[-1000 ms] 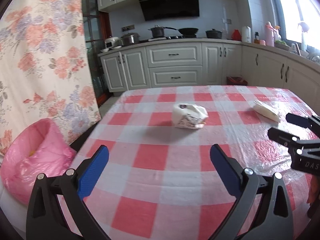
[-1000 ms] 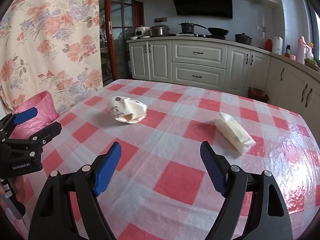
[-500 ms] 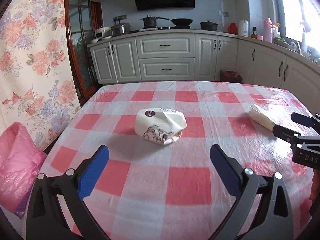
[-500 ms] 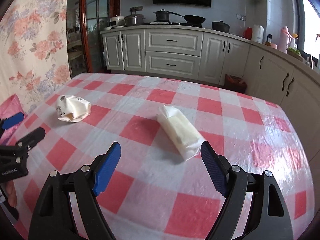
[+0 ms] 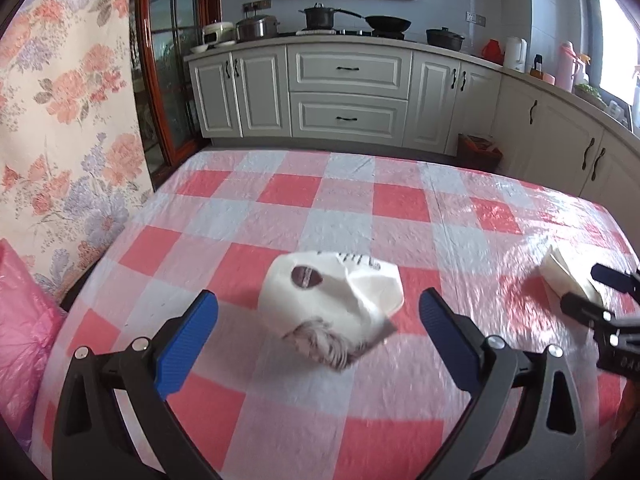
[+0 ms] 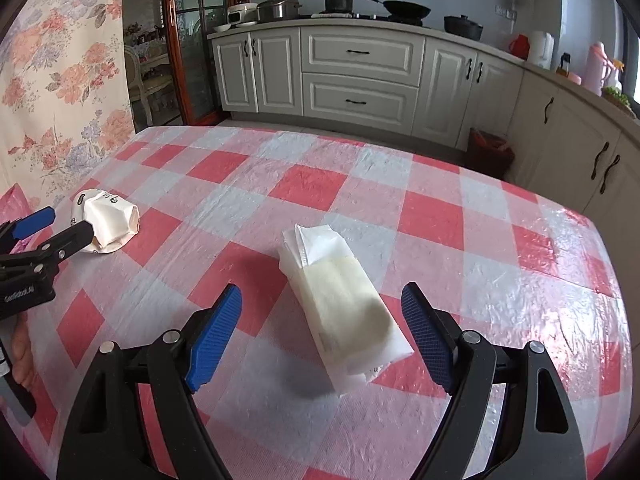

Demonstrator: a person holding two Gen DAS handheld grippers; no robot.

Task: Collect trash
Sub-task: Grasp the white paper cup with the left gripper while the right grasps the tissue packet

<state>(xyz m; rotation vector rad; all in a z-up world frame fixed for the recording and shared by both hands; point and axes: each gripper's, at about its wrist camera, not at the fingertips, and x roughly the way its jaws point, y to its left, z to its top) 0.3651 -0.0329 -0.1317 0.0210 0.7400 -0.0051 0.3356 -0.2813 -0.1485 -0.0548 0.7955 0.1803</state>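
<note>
two bits of trash on the checked surface (image 5: 404, 204): one crumpled wrapper (image 5: 332, 312) at centre frame, one flat white packet (image 6: 340, 300) at centre of the right view. one pink bag (image 5: 20, 320) at the left edge. left hand-held gripper (image 5: 318, 320) tilts down, jaws wide, empty, wrapper just ahead. right hand-held gripper (image 6: 322, 324) likewise gapes, straddling the packet, not pressing it.

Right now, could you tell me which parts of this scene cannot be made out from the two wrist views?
- Pink bag, left wrist view: cut off by the frame's left edge; its opening is unseen.
- Crumpled printed wrapper, left wrist view: its near end is motion-blurred, the print unreadable.
- White packet, left wrist view: partly hidden behind the right gripper.
- Wrapper in right wrist view: partly covered by a finger of the left gripper.
</note>
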